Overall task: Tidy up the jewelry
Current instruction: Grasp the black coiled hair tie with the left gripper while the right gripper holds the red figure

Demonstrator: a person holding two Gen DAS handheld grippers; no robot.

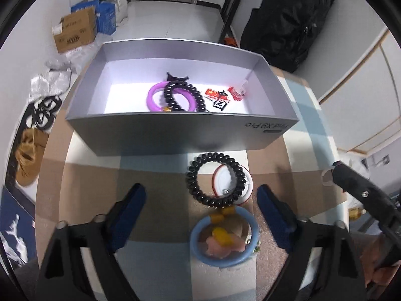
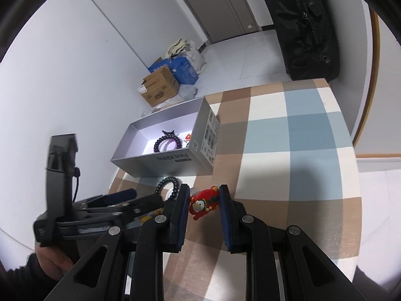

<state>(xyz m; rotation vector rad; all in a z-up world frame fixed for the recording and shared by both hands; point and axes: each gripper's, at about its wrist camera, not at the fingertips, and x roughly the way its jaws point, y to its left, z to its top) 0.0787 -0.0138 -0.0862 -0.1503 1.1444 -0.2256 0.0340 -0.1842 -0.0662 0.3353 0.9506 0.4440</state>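
The left gripper (image 1: 201, 200) hangs with its fingers spread wide, a black coil bracelet (image 1: 216, 179) and a blue bangle (image 1: 224, 237) lying between them on the checked surface (image 1: 155, 215). The right gripper (image 2: 204, 204) has its fingers clamped on a small red figurine (image 2: 203, 202), with the grey box (image 2: 173, 160) beyond their tips.

Black coil bracelet (image 1: 216, 179) (table (image 1: 155, 215)) before grey box (image 1: 175, 135).

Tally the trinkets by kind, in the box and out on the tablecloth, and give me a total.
Black bead bracelets: 2, one in the box, one on the cloth
Plastic rings: 2, purple in the box, blue on the cloth
Red charms: 2, one in the box, one in the right gripper
Flag badge: 1
Round white badge: 1
Total: 8
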